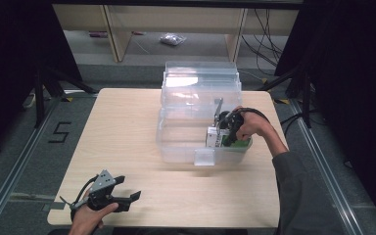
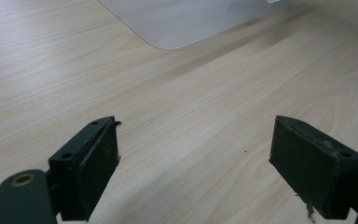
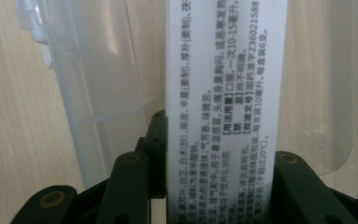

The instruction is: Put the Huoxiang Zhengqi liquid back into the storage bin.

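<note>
Inside the clear plastic storage bin (image 1: 176, 139) on the pale wooden tabletop (image 1: 122, 122), the right hand-held gripper (image 1: 223, 133) is clenched on a white cardboard medicine box with black print (image 3: 226, 93) and green on one edge. I think the box is picked up but not set down or let go yet. It is flat, thin and long. Near the front edge, the left hand-held gripper (image 2: 193, 168) waits with its jaws wide apart, grasping nothing.

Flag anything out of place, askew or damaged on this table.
Nothing stands out. The clear bin sits square on the table, the right gripper holds a white box upright inside it, and nothing is spilled.
</note>
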Tool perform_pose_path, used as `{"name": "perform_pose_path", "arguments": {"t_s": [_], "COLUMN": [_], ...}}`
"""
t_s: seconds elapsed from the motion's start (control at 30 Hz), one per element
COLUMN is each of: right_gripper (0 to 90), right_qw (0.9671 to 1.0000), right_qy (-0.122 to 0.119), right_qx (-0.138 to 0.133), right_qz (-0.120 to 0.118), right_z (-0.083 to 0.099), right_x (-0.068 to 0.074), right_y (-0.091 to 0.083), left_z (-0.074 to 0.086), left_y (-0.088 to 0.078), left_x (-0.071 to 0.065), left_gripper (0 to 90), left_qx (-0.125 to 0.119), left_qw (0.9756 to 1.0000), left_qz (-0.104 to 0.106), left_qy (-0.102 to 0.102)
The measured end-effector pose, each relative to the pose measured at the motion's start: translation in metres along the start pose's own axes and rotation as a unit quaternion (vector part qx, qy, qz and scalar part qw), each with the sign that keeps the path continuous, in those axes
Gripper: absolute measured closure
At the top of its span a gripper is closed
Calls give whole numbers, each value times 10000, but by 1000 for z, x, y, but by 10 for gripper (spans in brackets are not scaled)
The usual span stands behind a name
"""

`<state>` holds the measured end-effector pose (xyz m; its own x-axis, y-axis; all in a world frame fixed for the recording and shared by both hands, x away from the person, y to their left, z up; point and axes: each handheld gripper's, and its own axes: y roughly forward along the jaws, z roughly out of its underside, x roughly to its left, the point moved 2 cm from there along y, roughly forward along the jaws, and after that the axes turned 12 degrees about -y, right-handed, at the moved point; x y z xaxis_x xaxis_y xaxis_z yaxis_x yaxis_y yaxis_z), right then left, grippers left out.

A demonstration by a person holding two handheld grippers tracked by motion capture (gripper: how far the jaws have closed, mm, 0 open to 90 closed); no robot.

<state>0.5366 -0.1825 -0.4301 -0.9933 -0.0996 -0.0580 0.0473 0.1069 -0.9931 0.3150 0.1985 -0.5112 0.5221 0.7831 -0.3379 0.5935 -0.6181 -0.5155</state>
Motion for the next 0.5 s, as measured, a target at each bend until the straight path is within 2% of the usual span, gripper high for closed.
{"name": "perform_pose_path", "arguments": {"t_s": [0.07,0.17,0.2,0.27,0.4,0.5], "right_gripper": [639,638,637,634,623,616], "right_qw": [9997,9999,9999,9999,9999,9998], "right_qy": [214,54,-129,64,98,203], "right_qx": [56,71,56,85,133,72], "right_qz": [-73,-60,-1,-57,-41,-56], "right_z": [-1,0,1,-1,-1,-2], "right_x": [3,1,-2,2,2,4], "right_y": [-1,2,3,2,2,-2], "left_z": [0,0,0,0,0,0], "left_y": [0,0,0,0,-1,0], "left_x": [0,0,0,0,0,0], "left_gripper": [148,148,148,148,148,148], "left_qx": [23,29,14,20,55,-16], "left_qw": [10000,10000,10000,10000,10000,10000], "left_qz": [-31,-36,1,4,-64,-22], "left_qy": [9,26,25,31,35,9]}}
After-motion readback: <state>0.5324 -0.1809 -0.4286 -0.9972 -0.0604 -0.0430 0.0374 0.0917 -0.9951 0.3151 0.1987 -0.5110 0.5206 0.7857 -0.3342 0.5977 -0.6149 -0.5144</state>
